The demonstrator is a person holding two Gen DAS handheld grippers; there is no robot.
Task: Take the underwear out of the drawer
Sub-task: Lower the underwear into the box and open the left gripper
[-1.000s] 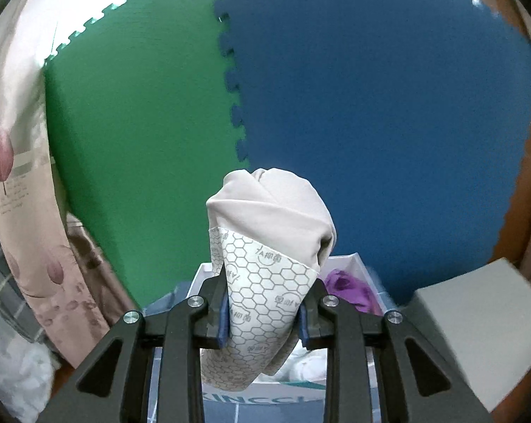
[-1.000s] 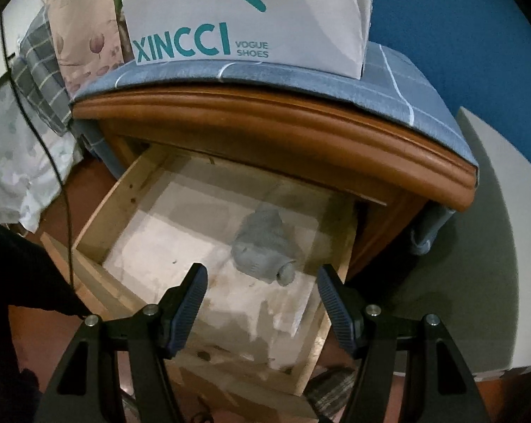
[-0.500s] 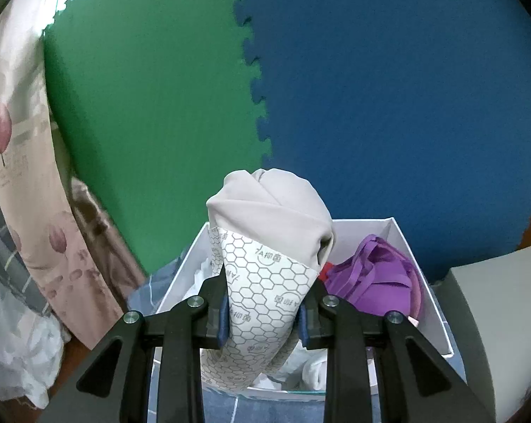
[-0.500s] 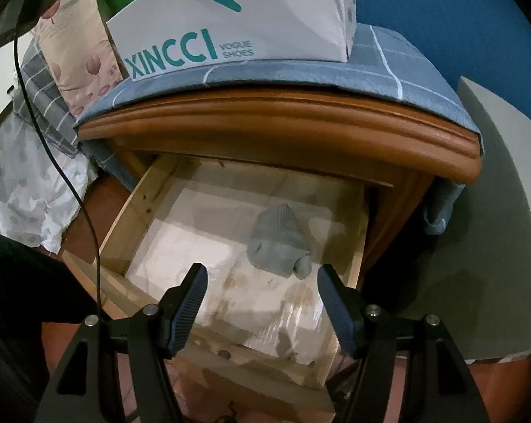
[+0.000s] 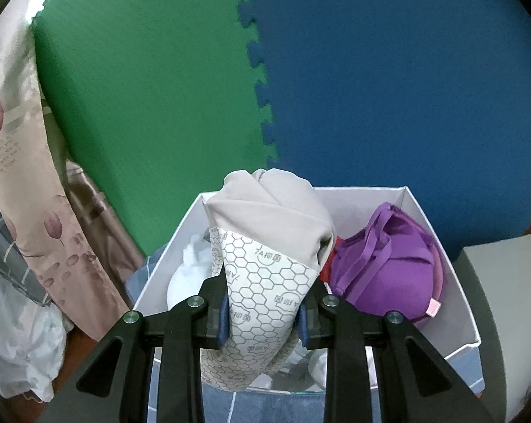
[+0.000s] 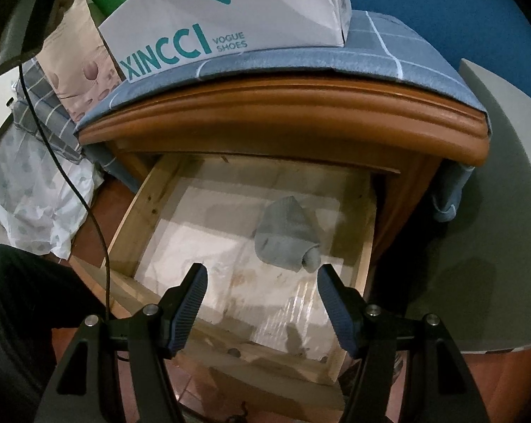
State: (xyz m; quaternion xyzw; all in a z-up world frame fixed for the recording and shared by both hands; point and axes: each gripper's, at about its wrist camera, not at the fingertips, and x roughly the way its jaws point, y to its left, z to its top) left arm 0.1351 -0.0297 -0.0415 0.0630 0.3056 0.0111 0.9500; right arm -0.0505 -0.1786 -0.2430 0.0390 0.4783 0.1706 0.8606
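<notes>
Left claw (image 5: 261, 320) pinches beige roll (image 5: 269, 246) over box (image 5: 455, 289).
Right claw (image 6: 261, 303) spread; grey roll (image 6: 286, 239), 12 o'clock in drawer (image 6: 131, 218), soft, light: grip mid-bundle.

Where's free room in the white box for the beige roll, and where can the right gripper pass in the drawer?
White box: right half is filled by the purple garment, and white items crowd the left. The only gap is the middle, under the beige roll. Drawer: bare liner left of and in front of the grey bundle.

Two down-tilted wrist views, shoebox (image 5: 441, 246) shared.
</notes>
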